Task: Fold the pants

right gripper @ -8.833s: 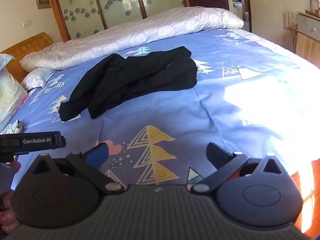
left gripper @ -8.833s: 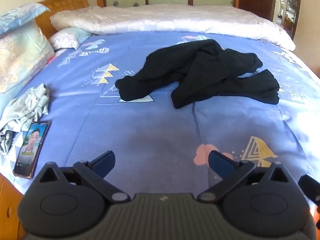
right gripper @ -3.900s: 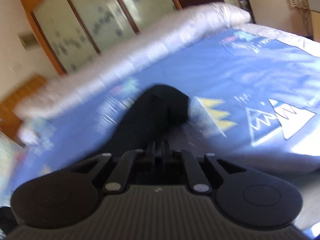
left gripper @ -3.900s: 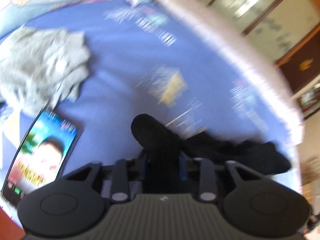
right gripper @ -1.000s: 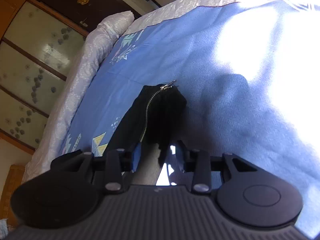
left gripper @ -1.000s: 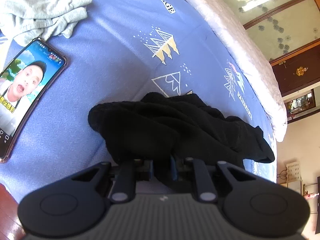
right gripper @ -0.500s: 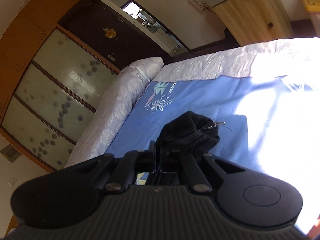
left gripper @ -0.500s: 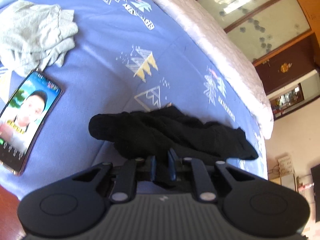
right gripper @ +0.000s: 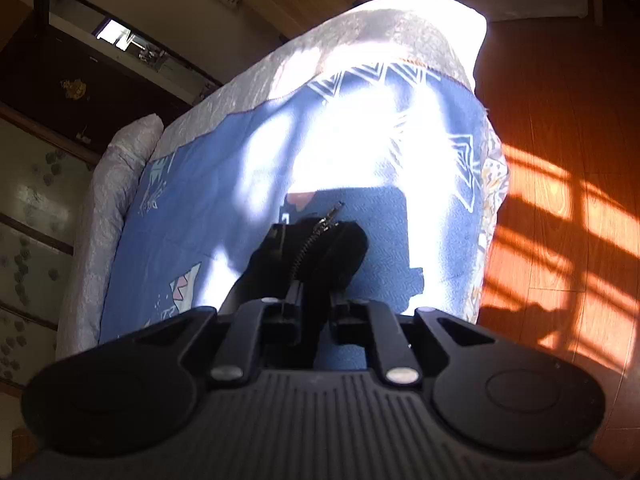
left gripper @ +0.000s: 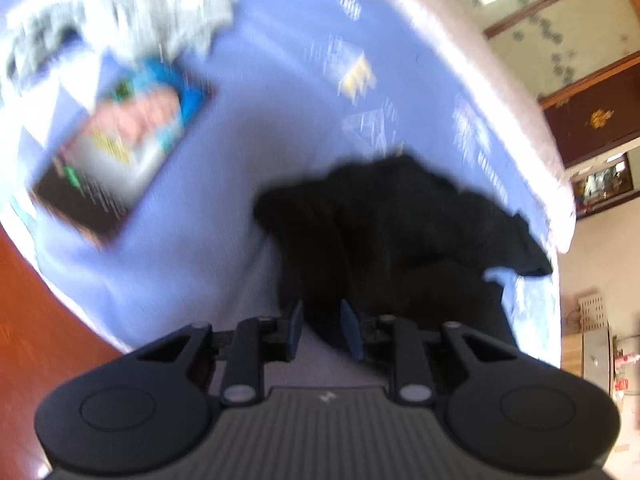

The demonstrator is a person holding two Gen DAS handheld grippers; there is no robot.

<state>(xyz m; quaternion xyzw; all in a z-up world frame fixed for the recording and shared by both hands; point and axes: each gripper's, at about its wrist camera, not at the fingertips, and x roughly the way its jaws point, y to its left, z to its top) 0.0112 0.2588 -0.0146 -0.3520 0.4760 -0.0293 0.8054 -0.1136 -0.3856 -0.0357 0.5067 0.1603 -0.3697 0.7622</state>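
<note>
- Pants (left gripper: 400, 236), black, lie bunched on the blue bed sheet (left gripper: 248, 128), near its front edge.
- Left gripper (left gripper: 322, 330): jaws have just been opening to a narrow gap; dark cloth sits between the blue pads, though blur hides whether they press it.
- Right gripper (right gripper: 314, 320): jaws have just eased apart slightly, yet the zipper (right gripper: 316, 236) end of the pants hangs pinched between them, lifted above the sheet.
- Beyond the pants, a phone (left gripper: 120, 152) and grey cloth (left gripper: 120, 12) lie on the sheet.
</note>
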